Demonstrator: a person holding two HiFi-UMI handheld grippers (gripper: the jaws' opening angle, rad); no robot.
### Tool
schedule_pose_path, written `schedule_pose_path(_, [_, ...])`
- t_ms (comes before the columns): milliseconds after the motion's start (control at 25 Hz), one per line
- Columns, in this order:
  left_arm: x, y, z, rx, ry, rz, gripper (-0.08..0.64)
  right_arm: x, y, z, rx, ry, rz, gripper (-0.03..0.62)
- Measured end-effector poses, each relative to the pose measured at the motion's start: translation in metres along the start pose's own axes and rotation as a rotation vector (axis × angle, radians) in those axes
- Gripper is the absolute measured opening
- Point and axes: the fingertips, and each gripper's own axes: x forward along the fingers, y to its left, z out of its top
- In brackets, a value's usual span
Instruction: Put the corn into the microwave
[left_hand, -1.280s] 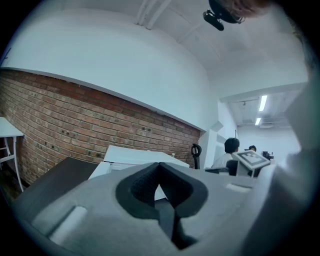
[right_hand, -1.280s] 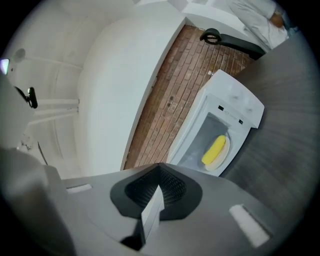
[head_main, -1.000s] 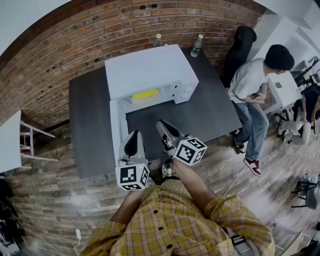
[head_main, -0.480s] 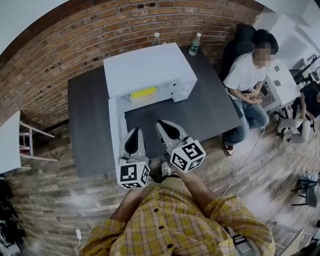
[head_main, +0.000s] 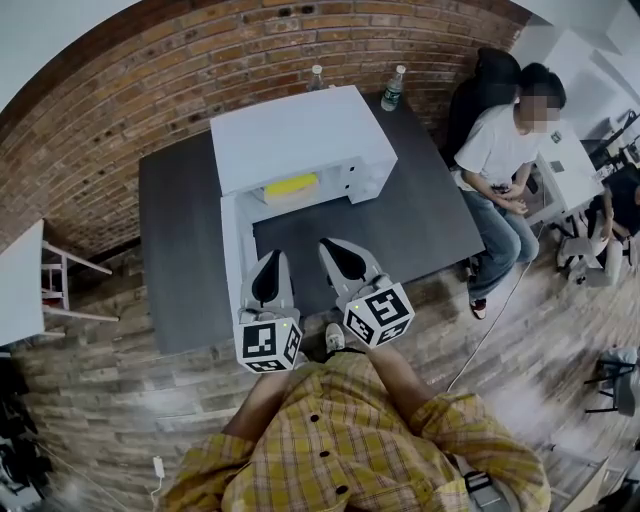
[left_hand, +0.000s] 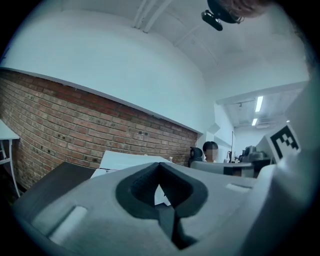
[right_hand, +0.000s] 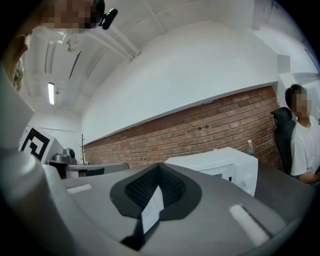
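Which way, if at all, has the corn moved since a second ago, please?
No: the corn lies at the same spot inside the open microwave.

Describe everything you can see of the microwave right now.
The microwave is a plain white box standing upright on the dark table, its back toward the brick wall. Its door is swung wide open at the opening's left. The yellow corn lies inside the cavity, and a control panel sits right of it.
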Motion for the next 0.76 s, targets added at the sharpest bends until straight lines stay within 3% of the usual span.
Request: schedule_pose_path(760, [-0.0029,-0.0016,0.0071,0.010,-0.021,-0.014,-0.003,0.0000,0.0011,0.0017,-0.044,0.006,-0.036,0.001])
